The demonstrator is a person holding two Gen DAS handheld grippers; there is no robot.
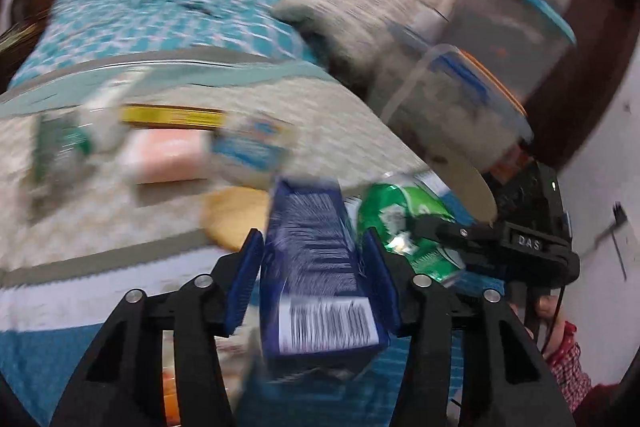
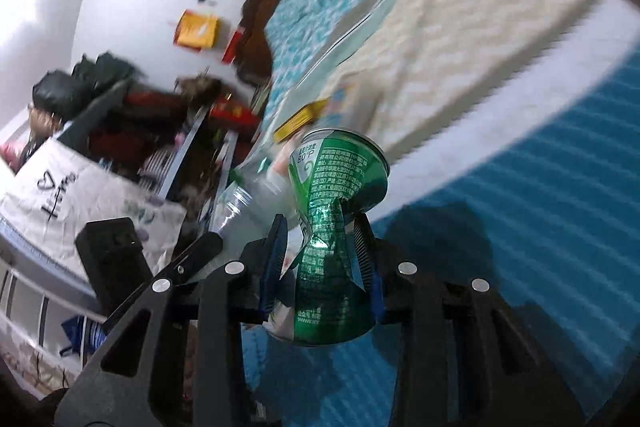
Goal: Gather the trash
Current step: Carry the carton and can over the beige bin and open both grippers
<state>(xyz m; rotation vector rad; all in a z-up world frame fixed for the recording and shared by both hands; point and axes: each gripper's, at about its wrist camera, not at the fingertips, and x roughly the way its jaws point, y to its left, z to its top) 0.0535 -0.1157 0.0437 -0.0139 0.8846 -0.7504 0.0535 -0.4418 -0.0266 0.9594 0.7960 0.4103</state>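
both tools grip trash: left tool (image 1: pixel 312 259) blue carton (image 1: pixel 316 283), right tool (image 2: pixel 320 251) green can (image 2: pixel 336 227).

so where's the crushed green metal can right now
The crushed green metal can sits pinched at its dented waist in the right gripper, centre of the right wrist view, beside the blue cardboard box in the left gripper.

Two hand-held grippers are showing — one clamping a blue carton (image 1: pixel 316 267), one a crushed green can (image 2: pixel 336 239). Three stacked lidded tubs (image 1: pixel 516 27) are sitting beside the bed (image 1: pixel 100 219) — one pink sponge (image 1: pixel 168 155) is lying on it.
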